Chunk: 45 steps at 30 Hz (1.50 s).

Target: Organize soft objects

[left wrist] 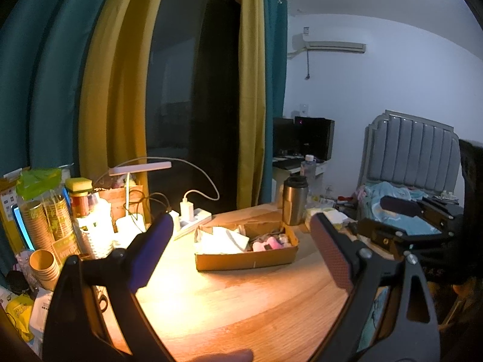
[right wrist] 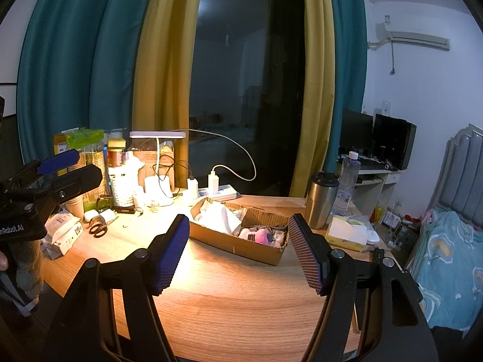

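A shallow cardboard box (left wrist: 246, 259) (right wrist: 241, 246) lies on the wooden table under the lamp light. It holds a white crumpled soft item (left wrist: 223, 239) (right wrist: 217, 217) on its left and a pink soft item (left wrist: 270, 244) (right wrist: 261, 236) among greyish pieces on its right. My left gripper (left wrist: 241, 226) hovers before the box, jaws wide apart and empty; in the right wrist view the left gripper (right wrist: 75, 166) shows at the left edge. My right gripper (right wrist: 238, 223) is also open and empty, short of the box; the left wrist view catches the right gripper (left wrist: 392, 217) at the right.
A steel tumbler (right wrist: 320, 199), a water bottle (right wrist: 348, 181) and a tissue pack (right wrist: 347, 230) stand right of the box. Behind it are a power strip (right wrist: 217, 193) and desk lamp (right wrist: 157, 135). Scissors (right wrist: 98, 229), cups and jars crowd the left. A bed (right wrist: 446, 256) lies beyond the table's right edge.
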Motion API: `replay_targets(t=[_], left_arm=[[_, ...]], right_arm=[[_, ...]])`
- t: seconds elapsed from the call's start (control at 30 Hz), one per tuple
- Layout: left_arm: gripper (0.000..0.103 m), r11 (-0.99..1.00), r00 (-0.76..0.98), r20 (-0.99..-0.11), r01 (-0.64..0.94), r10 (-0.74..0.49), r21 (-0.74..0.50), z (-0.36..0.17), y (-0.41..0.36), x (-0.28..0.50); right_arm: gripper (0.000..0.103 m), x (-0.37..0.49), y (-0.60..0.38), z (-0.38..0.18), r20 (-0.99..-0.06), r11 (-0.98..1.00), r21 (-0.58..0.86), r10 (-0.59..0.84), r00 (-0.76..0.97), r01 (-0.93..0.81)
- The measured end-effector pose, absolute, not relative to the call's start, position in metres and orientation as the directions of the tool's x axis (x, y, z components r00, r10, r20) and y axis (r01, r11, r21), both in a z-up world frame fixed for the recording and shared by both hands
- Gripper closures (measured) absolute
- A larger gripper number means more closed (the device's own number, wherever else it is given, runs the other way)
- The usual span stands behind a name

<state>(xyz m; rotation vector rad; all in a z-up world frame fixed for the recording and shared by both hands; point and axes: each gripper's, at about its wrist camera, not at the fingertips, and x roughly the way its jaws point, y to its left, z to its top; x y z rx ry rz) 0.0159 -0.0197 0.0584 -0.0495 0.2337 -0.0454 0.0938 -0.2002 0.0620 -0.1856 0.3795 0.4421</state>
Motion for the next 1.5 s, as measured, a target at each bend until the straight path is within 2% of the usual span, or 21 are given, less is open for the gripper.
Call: replay_targets(t=[1.5], left_arm=[[0.01,0.997,0.972,-0.225,0.058,-0.068,-0.05,0.0578,-0.0223,0.0184]], right_arm=[[0.032,0.0966,-0.2011,0.0589,-0.403,0.888,-0.089,0.382,0.832,-0.451]])
